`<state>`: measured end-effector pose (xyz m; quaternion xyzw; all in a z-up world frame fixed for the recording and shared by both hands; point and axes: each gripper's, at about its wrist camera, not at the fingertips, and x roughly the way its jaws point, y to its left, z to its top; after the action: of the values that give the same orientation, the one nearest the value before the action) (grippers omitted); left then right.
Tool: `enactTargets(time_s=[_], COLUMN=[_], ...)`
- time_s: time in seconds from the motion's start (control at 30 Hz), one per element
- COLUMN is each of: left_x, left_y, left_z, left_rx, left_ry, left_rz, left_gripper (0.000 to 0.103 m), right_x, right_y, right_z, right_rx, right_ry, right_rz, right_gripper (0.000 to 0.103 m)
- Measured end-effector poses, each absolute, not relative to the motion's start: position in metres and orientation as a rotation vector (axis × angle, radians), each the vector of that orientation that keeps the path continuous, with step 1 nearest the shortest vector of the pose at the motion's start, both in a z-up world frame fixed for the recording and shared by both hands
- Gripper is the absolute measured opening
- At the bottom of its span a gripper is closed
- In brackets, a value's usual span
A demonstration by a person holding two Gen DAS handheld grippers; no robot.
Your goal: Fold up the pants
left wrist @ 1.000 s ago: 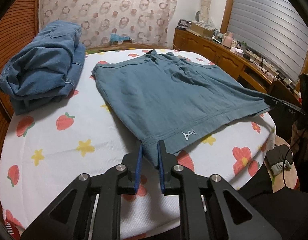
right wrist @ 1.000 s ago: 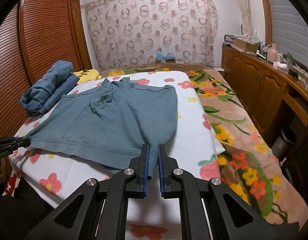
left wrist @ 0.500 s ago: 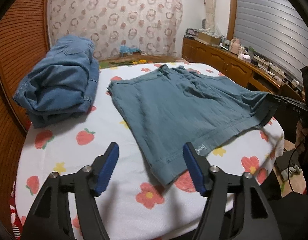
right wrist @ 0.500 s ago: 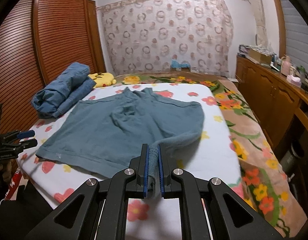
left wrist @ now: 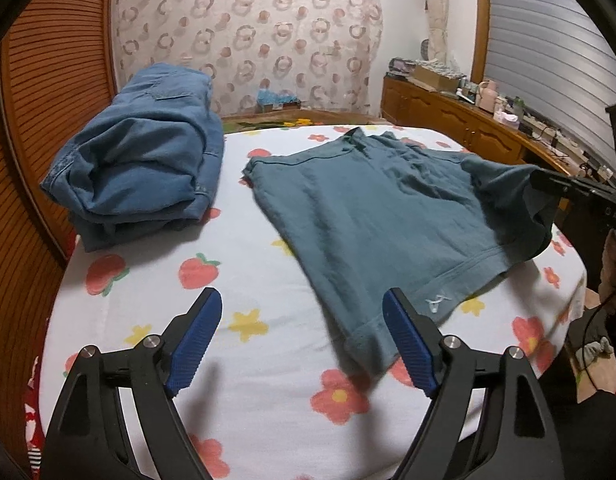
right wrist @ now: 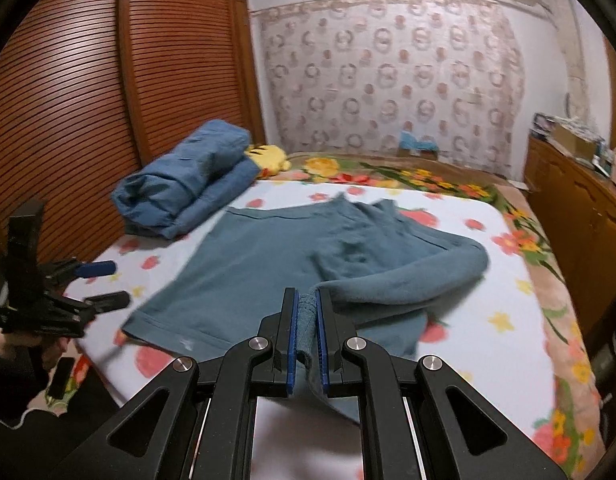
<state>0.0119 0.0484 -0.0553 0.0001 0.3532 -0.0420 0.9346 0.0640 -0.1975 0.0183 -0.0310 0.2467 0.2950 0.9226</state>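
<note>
Pants [right wrist: 260, 264]: soft teal knit, ribbed hem

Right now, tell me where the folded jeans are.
The folded jeans sit at the bed's far left in the left wrist view, against the slatted wardrobe and left of the teal pants.

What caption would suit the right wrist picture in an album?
Right gripper clamps a lifted corner of the teal pants while the open left gripper waits beside the bed.
</note>
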Motion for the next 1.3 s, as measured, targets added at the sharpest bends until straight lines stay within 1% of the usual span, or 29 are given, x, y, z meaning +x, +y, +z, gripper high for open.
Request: enactTargets(time_s=[0.33, 0.6, 0.67, 0.8, 0.83, 0.9, 1.07, 1.3], left_x=[0.010, 0.012, 0.013, 0.017, 0.019, 0.022, 0.031, 0.038], left_y=[0.069, 0.071, 0.069, 0.057, 0.055, 0.049, 0.030, 0.006], left_z=[-0.050, -0.050, -0.050, -0.049, -0.048, -0.048, -0.047, -0.048], left_rx=[-0.036, -0.037, -0.035, -0.029, -0.027, -0.020, -0.007, 0.020], left_ry=[0.695, 0.695, 0.697, 0.702, 0.703, 0.704, 0.707, 0.726], left_rz=[-0.049, -0.056, -0.064, -0.081, -0.086, -0.097, -0.130, -0.187], left_gripper=[0.083, 0.083, 0.083, 0.083, 0.083, 0.083, 0.083, 0.083], right_x=[0.075, 0.092, 0.094, 0.087, 0.087, 0.085, 0.083, 0.103], right_y=[-0.158, -0.172, -0.181, -0.198, -0.206, -0.213, -0.238, -0.248], right_z=[0.014, -0.009, -0.013, -0.010, -0.009, -0.007, -0.011, -0.022], right_rx=[-0.108, -0.119, -0.123, -0.121, -0.113, -0.113, -0.118, -0.109], right_ry=[0.525, 0.587, 0.589, 0.566, 0.560, 0.547, 0.529, 0.558], right_rz=[0.781, 0.800, 0.797, 0.773, 0.767, 0.748, 0.680, 0.572], right_gripper=[0.008, 0.009, 0.014, 0.028, 0.030, 0.039, 0.041, 0.041])
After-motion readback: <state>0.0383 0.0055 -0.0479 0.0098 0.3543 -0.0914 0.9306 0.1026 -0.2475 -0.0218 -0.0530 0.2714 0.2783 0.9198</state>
